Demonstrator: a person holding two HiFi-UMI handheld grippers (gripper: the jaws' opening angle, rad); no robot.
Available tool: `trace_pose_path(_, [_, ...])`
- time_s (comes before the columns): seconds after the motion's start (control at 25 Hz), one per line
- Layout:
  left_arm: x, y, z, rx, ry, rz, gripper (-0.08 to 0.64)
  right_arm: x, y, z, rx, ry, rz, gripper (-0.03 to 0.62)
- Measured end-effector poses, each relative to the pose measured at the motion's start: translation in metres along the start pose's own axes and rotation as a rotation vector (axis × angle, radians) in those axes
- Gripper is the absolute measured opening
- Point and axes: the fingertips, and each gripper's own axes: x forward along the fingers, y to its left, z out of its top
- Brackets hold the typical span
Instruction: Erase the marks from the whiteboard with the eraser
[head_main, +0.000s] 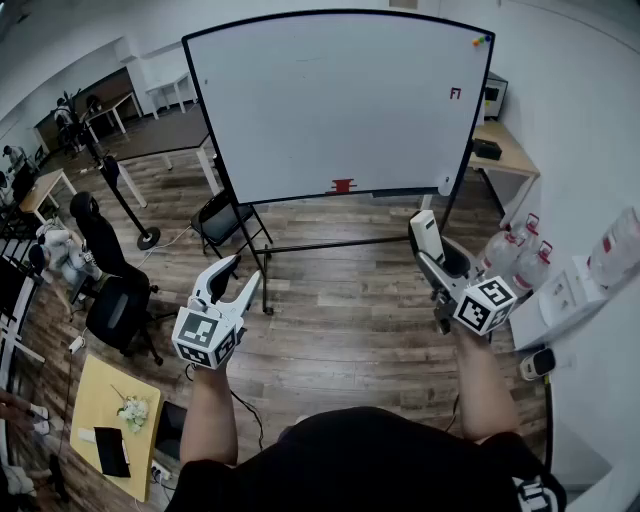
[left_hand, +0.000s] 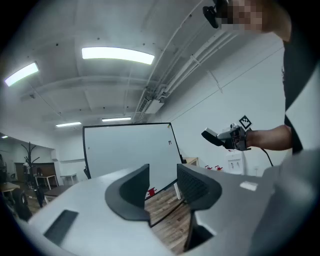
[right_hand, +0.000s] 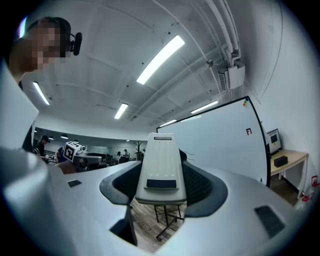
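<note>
The whiteboard (head_main: 330, 100) stands on a wheeled frame ahead of me, with a small red mark (head_main: 456, 94) near its upper right corner; the mark (right_hand: 249, 131) also shows in the right gripper view. My right gripper (head_main: 428, 245) is shut on a white eraser (right_hand: 159, 167), held upright between its jaws, well short of the board. My left gripper (head_main: 238, 277) is open and empty, low on the left, with the whiteboard (left_hand: 130, 150) far beyond its fingers. A red object (head_main: 342, 185) sits on the board's tray.
A black folding chair (head_main: 225, 215) stands by the board's left leg. A wooden desk (head_main: 505, 150) lies right of the board, water bottles (head_main: 520, 255) and a white unit (head_main: 575, 295) along the right wall. Office chairs (head_main: 115, 300) and desks (head_main: 110, 410) crowd the left.
</note>
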Motion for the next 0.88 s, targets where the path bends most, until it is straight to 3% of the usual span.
trace_pose_path(0.88, [-0.002, -0.017, -0.005, -0.029, 0.013, 0.025, 0.181, -0.012, -0.002, 0.005, 0.011, -0.011, 0.039, 0.250])
